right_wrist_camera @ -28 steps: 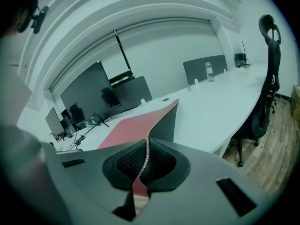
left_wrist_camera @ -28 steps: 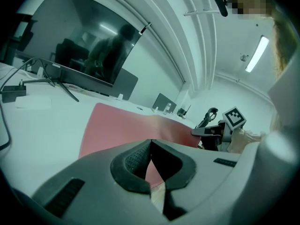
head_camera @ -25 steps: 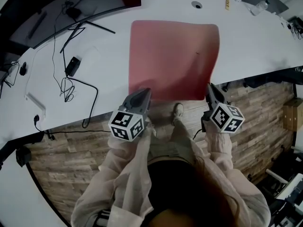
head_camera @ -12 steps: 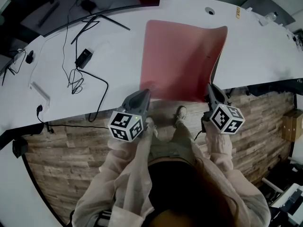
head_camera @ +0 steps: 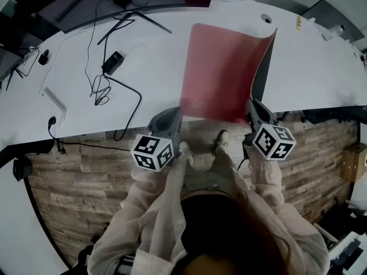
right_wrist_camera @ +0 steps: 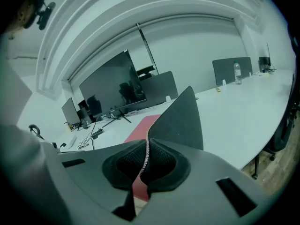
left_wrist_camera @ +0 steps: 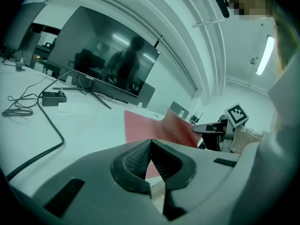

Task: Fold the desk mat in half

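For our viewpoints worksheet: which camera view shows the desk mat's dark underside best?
The right gripper view: the right gripper is shut on the desk mat, whose dark underside rises broad beyond. The head view shows only a narrow dark strip on the lifted right side; the left gripper view, only the red top.

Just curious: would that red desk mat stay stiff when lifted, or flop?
Probably floppy but springy: the desk mat curls upward on its right in a smooth curve, not a crease. Likely thin and light, since the right hand-held gripper lifts it by one pinched edge.
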